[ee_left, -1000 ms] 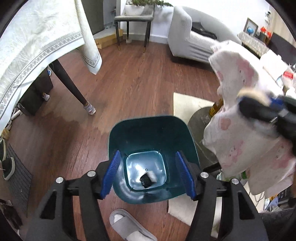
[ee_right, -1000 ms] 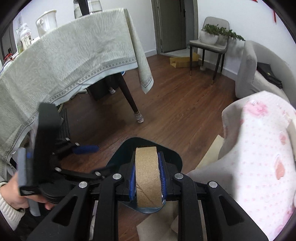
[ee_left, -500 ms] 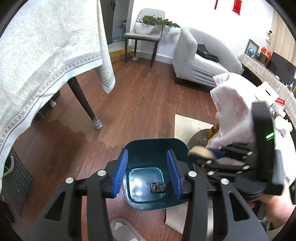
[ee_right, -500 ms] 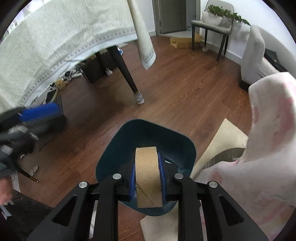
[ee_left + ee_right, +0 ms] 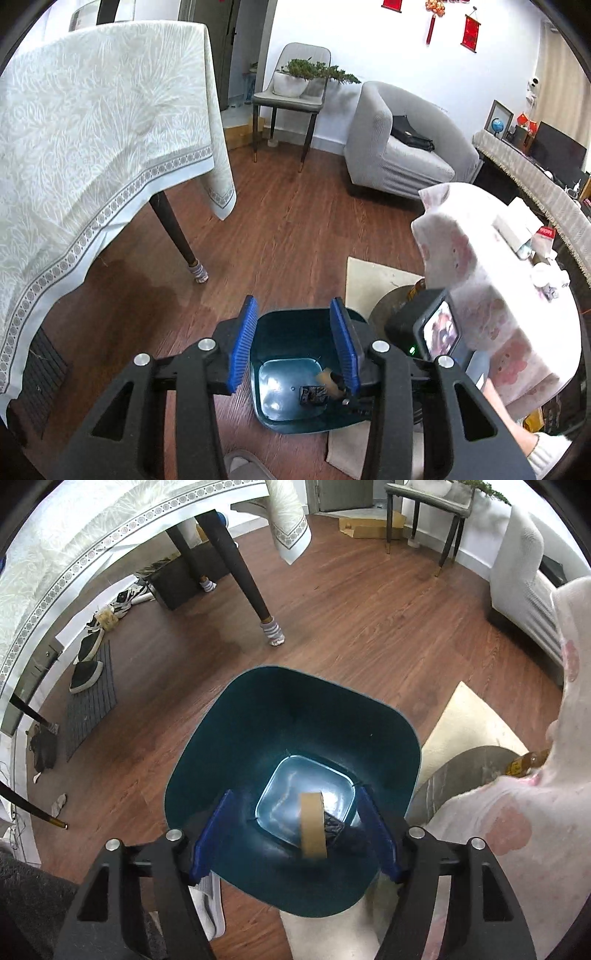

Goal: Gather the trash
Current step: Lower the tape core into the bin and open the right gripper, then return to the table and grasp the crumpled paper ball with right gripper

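You had the teal bin [image 5: 236, 753] sitting on the wood floor [image 5: 351, 620], right under both grippers, with a beige mat [image 5: 465, 723] just beside it and a round grey table base [image 5: 454, 775] touching that mat. The draped table [image 5: 92, 129] hung off to one side and a pink spotted cloth [image 5: 476, 280] filled the other edge of both views.

Inside the bin there were two bits of trash. A cardboard roll [image 5: 313, 823] sat in the opening between your right gripper's blue pads, touching neither of them; whether it was in the air or already on the bottom, I couldn't tell. Just next to it a small dark crumpled wrapper [image 5: 334, 827] lay on the pale bin bottom. From the left camera the wrapper [image 5: 313, 394] lay at the bottom near the right-hand wall, and the roll [image 5: 327, 380] looked like a blurry tan smear right beside it.

Your right gripper [image 5: 293, 836] pointed almost straight down into the bin mouth, jaws spread wide and gripping nothing. Your left gripper [image 5: 295, 347] hung higher, tilted down at the bin from the near side, jaws also apart and empty, with the bin showing in the gap between them. The right gripper's body [image 5: 424, 332] with its little screen poked in low, next to the left one's pad [image 5: 345, 347].
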A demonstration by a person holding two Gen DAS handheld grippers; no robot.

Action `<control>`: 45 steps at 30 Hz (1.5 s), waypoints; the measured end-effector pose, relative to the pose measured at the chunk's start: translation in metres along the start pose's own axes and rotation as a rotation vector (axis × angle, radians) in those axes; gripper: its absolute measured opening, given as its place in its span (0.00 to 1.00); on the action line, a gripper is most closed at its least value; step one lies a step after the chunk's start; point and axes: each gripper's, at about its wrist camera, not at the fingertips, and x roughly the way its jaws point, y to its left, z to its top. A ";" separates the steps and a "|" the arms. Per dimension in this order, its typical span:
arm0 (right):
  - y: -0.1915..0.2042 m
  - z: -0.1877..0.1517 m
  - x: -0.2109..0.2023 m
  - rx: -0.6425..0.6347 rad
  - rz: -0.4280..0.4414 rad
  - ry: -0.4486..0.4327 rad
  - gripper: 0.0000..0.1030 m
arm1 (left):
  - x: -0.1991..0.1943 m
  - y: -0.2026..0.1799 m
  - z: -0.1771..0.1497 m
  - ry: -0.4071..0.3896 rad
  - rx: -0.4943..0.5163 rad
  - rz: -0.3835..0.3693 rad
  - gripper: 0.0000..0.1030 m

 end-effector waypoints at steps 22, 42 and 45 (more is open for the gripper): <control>-0.023 0.024 -0.167 -0.082 0.074 -0.351 0.65 | -0.022 -0.050 0.052 -0.157 0.075 -0.009 0.53; -0.155 -0.058 -0.254 0.076 -0.152 -0.475 0.65 | 0.016 -0.174 0.050 -0.126 0.156 -0.168 0.72; -0.169 -0.073 -0.262 0.097 -0.179 -0.478 0.65 | 0.024 -0.193 0.046 -0.113 0.172 -0.182 0.72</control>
